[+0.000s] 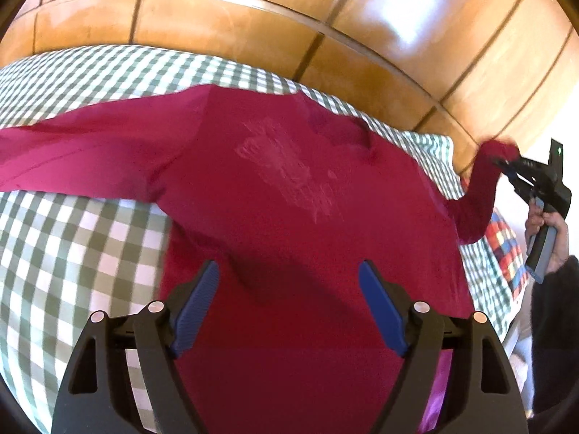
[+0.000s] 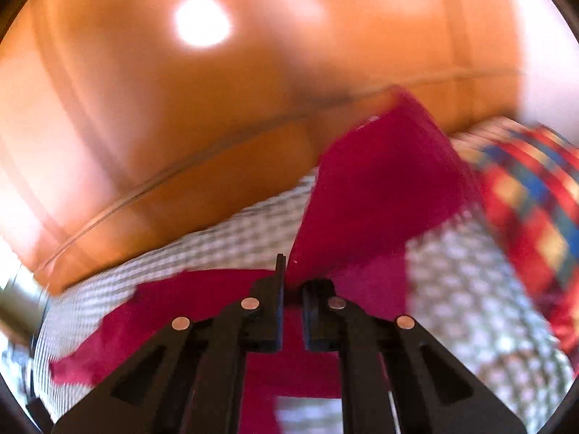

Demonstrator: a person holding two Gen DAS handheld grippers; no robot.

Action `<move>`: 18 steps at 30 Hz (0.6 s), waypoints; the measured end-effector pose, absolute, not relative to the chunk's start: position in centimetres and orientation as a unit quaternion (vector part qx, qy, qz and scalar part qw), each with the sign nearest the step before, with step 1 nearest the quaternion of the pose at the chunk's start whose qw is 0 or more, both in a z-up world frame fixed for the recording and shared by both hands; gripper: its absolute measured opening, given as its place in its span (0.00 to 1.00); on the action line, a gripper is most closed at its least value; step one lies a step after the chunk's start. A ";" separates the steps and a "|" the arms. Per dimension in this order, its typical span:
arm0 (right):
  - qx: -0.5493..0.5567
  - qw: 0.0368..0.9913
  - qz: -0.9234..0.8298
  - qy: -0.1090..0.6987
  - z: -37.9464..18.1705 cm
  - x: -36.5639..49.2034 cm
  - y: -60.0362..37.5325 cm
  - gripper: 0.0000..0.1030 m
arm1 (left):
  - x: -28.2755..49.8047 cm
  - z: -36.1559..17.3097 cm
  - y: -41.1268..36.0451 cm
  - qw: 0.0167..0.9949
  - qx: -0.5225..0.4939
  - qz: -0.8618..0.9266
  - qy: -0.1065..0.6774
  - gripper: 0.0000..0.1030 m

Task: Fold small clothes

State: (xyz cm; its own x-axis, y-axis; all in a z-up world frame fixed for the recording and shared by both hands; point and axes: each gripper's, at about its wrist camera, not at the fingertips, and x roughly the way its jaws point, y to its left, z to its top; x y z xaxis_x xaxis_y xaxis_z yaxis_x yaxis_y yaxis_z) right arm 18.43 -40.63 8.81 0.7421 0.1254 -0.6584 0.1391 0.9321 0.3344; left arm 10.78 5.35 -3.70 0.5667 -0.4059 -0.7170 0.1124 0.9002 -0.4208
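Note:
A red long-sleeved shirt (image 1: 289, 188) with a faded print on its chest lies spread on a green-and-white checked sheet (image 1: 72, 253). One sleeve (image 1: 72, 155) stretches flat to the left. My left gripper (image 1: 289, 289) hovers over the shirt's lower body, open, nothing between its blue pads (image 1: 197, 307). At the right edge, my right gripper (image 1: 504, 162) is shut on the end of the other sleeve (image 1: 477, 195) and holds it lifted off the bed. The blurred right wrist view shows that gripper (image 2: 291, 278) pinching the red sleeve (image 2: 376, 181), which rises from the jaws.
A glossy wooden headboard (image 1: 253, 25) runs along the far side of the bed. A red, blue and yellow plaid cloth (image 1: 506, 249) lies at the right, near the lifted sleeve. A person's hand (image 1: 546, 224) and dark sleeve hold the right gripper's handle.

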 end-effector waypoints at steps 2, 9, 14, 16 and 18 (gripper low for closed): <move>0.162 0.913 0.053 0.371 8.3 20.2 -34.5 0.06 | 11.4 -3.7 6.4 0.860 -0.196 -0.149 0.447 0.76; 0.081 0.878 0.171 0.441 2.6 21.6 -20.2 0.10 | 13.4 -3.0 8.7 0.848 -0.256 -0.151 0.439 0.76; 0.067 0.882 0.180 0.431 2.2 18.6 -20.3 0.52 | 14.8 -1.9 8.8 0.858 -0.250 -0.160 0.419 0.76; 0.058 0.888 0.171 0.424 2.6 16.5 -21.7 0.53 | 15.7 -1.9 8.7 0.857 -0.253 -0.161 0.419 0.76; 0.050 0.895 0.143 0.419 2.4 14.3 -24.2 0.56 | 16.9 -2.0 8.5 0.856 -0.252 -0.162 0.421 0.75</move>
